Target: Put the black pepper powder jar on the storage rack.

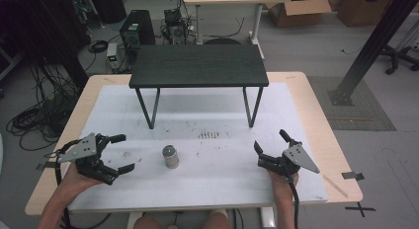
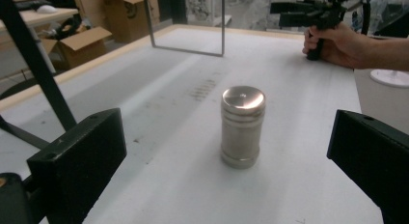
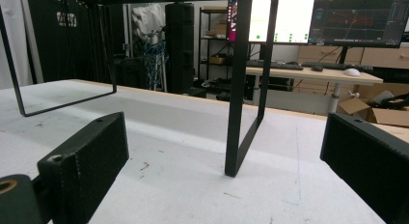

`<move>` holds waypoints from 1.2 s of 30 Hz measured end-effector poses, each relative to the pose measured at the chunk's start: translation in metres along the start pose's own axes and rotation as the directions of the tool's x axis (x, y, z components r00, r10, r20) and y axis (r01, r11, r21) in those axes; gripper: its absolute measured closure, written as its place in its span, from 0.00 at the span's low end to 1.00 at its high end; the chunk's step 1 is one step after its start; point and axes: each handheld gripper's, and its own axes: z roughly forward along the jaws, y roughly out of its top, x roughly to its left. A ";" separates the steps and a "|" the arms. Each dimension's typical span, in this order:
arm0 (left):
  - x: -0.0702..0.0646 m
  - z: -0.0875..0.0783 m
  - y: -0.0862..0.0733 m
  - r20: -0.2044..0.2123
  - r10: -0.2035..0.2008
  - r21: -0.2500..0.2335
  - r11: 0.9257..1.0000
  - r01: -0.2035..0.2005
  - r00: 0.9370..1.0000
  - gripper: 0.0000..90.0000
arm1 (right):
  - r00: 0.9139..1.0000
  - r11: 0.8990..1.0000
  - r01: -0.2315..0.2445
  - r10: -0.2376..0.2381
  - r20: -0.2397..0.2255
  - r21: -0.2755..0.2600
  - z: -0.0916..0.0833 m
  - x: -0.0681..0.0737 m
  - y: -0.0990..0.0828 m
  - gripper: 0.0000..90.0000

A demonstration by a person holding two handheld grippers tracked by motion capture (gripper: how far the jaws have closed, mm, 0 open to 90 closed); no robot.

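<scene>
A small silver metal canister [image 1: 171, 156] stands upright on the white mat [image 1: 207, 184], near its front middle. My left gripper [image 1: 121, 153] is held to the canister's left, open, its jaws pointing toward it. In the left gripper view the canister [image 2: 242, 126] stands ahead between the two wide-apart black jaws, not touched. My right gripper [image 1: 270, 141] is at the front right of the mat, open and empty, aimed at the far side. The left gripper view also shows the right gripper [image 2: 308, 14] in a hand far off.
A low black shelf on thin metal legs [image 1: 197, 66] stands over the back half of the mat; its leg [image 3: 239, 89] rises just ahead of my right gripper. Dark specks [image 1: 208, 135] mark the mat. The wooden tabletop edge [image 1: 323, 135] frames the mat.
</scene>
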 end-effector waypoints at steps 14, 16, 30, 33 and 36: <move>-0.011 0.034 -0.005 0.057 -0.008 0.084 0.996 0.003 0.998 0.02 | 1.000 1.000 0.001 -0.001 -0.002 -0.001 0.000 0.000 0.000 0.03; -0.013 0.040 -0.006 0.067 -0.010 0.096 0.995 0.004 0.998 0.02 | 1.000 1.000 0.001 -0.001 -0.002 -0.001 0.000 0.000 0.000 0.03; -0.015 0.064 -0.012 0.079 -0.052 0.137 0.990 0.041 0.996 0.03 | 1.000 1.000 -0.001 0.001 -0.001 -0.001 0.000 0.000 0.000 0.03; -0.015 0.070 -0.012 0.072 -0.057 0.139 0.989 0.047 0.996 0.04 | 1.000 1.000 -0.001 0.001 -0.001 -0.001 0.000 0.000 0.000 0.03; -0.014 0.075 -0.012 0.064 -0.065 0.138 0.989 0.055 0.996 0.05 | 1.000 1.000 -0.002 0.002 -0.001 -0.001 0.000 0.000 0.000 0.03</move>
